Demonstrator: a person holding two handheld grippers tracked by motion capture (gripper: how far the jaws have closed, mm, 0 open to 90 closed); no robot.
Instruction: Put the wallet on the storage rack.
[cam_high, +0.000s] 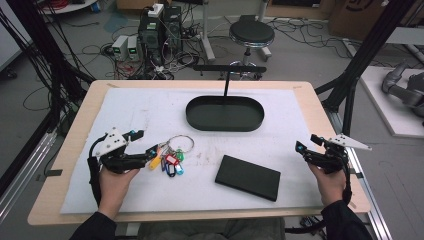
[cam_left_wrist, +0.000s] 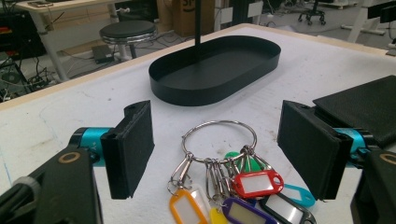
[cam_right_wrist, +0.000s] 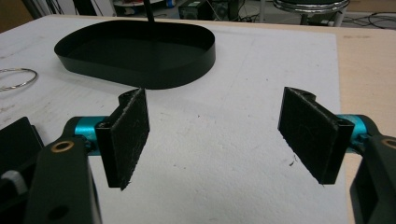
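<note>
- Both grippers sit low near the desk's near edge: the left gripper (cam_high: 148, 151) toward its left side, the right gripper (cam_high: 306, 142) by its right edge, each with jaws spread wide and holding nothing.
- Between the left jaws, untouched, lies the key ring (cam_left_wrist: 219, 140) with its coloured tags (cam_left_wrist: 258, 183).
- Right of it, a flat black case (cam_high: 248, 177) rests on the white mat (cam_high: 150, 107).
- Farther back stands the black oval tray (cam_high: 225, 114), empty; probably nothing has been started yet.

We see a key ring (cam_high: 180, 144) with coloured tags (cam_high: 169, 163) lying flat on the table (cam_high: 150, 115), near a black oval tray (cam_high: 225, 113) and a flat black box (cam_high: 248, 177).
</note>
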